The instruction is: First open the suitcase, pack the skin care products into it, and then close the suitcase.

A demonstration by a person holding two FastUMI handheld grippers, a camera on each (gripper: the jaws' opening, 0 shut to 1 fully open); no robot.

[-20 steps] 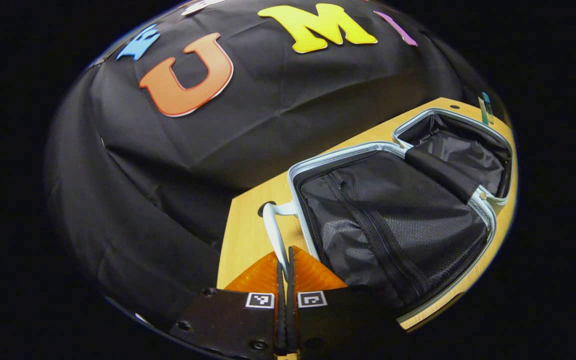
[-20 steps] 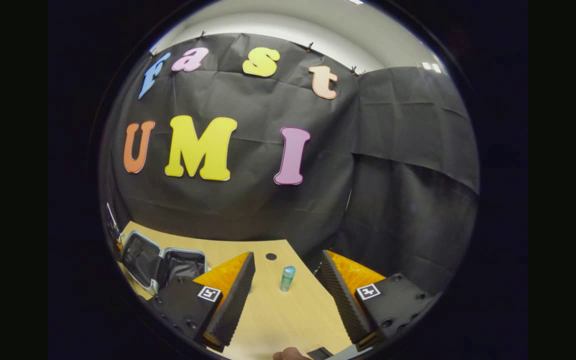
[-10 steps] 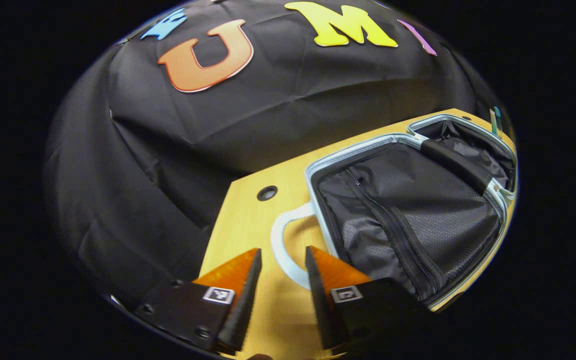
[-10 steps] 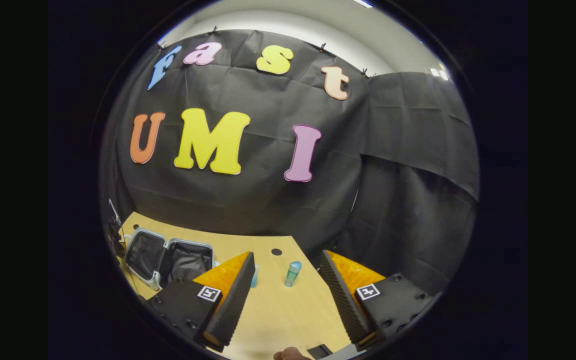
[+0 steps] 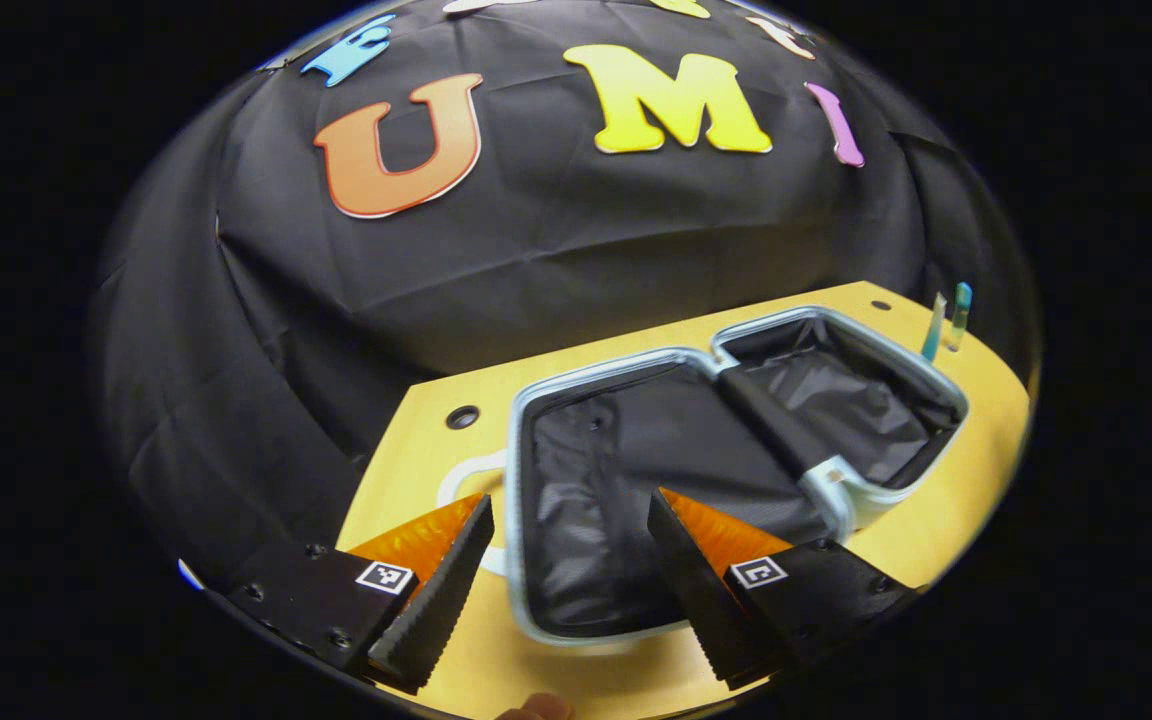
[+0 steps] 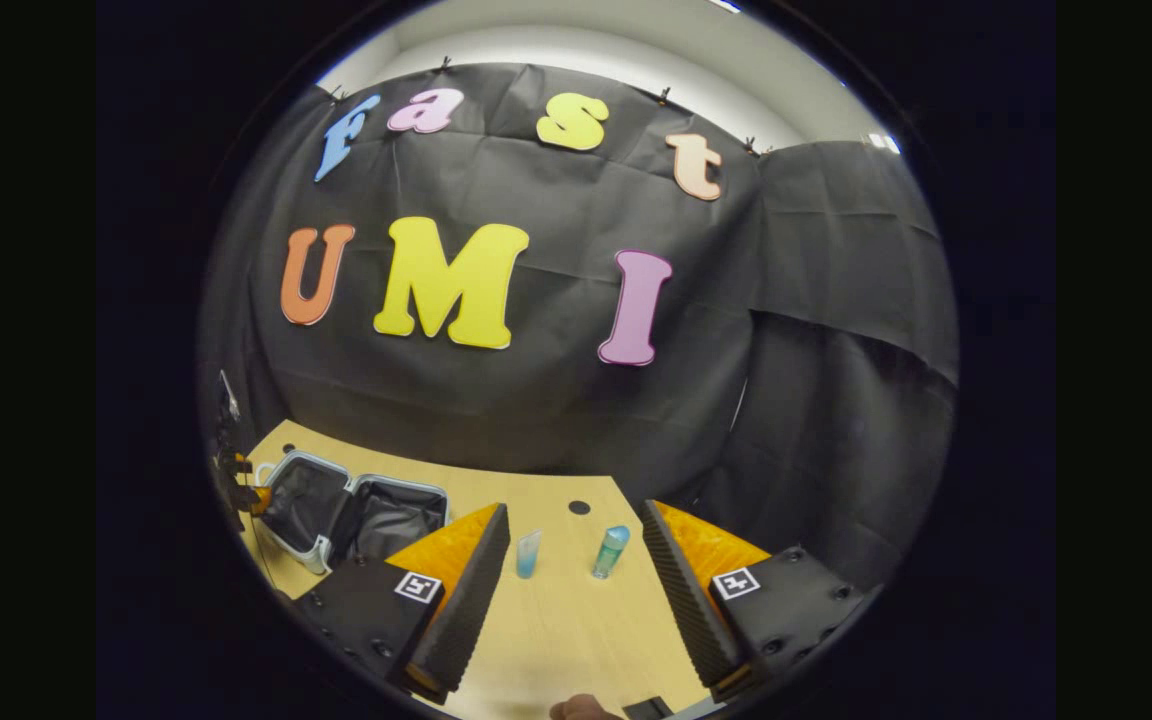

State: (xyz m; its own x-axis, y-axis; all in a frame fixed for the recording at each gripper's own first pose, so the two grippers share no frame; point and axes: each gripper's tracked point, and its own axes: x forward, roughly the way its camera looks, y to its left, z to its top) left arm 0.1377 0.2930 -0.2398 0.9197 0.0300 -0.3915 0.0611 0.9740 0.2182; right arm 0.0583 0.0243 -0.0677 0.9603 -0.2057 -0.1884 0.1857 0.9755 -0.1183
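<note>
The pale blue suitcase (image 5: 516, 470) lies open flat on the wooden table (image 5: 406, 470), both black-lined halves facing up; it also sits at the left in the right gripper view (image 6: 351, 512). My left gripper (image 5: 571, 570) is open just above the near half, its white handle (image 5: 456, 480) beside the left finger. A clear-blue tube (image 6: 528, 553) and a teal-capped bottle (image 6: 611, 551) stand upright on the table ahead of my open right gripper (image 6: 576, 590), apart from it. In the left gripper view the tube (image 5: 933, 327) and the bottle (image 5: 960, 312) stand beyond the suitcase.
Black cloth walls close the table's far and right sides. Round cable holes (image 5: 462, 416) (image 6: 579, 507) mark the tabletop near the back edge. Bare wood stretches between the suitcase and the two products. A fingertip (image 6: 581, 708) shows at the bottom edge.
My left gripper let go of the suitcase handle, opened wide and swung right over the near half. The right gripper turned slightly, bringing the tube out from behind its left finger.
</note>
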